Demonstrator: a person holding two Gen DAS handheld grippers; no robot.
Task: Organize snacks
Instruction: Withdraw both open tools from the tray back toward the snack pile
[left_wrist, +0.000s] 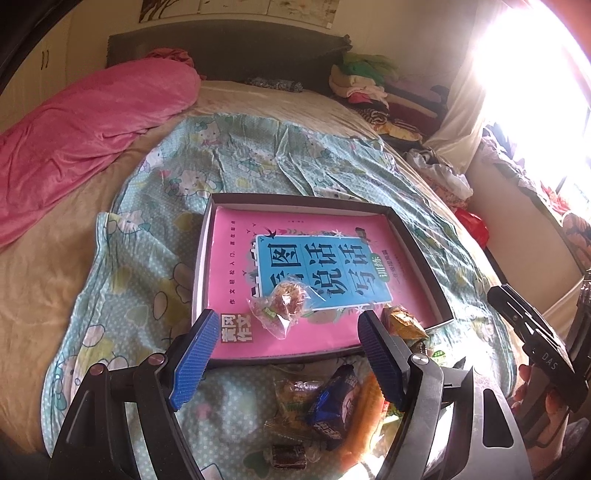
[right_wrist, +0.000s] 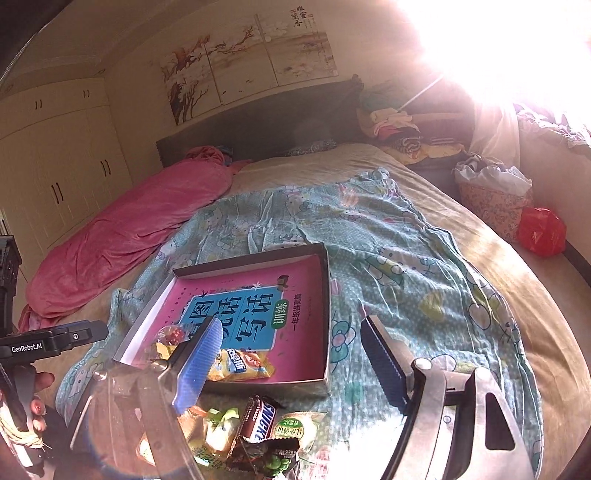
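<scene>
Loose wrapped snacks lay heaped on the bedspread just before a shallow box, which held two packets on a pink book. Both the left gripper and right gripper hung released, empty. Glossy wrappers might slip or snag neighbours when pinched.
</scene>
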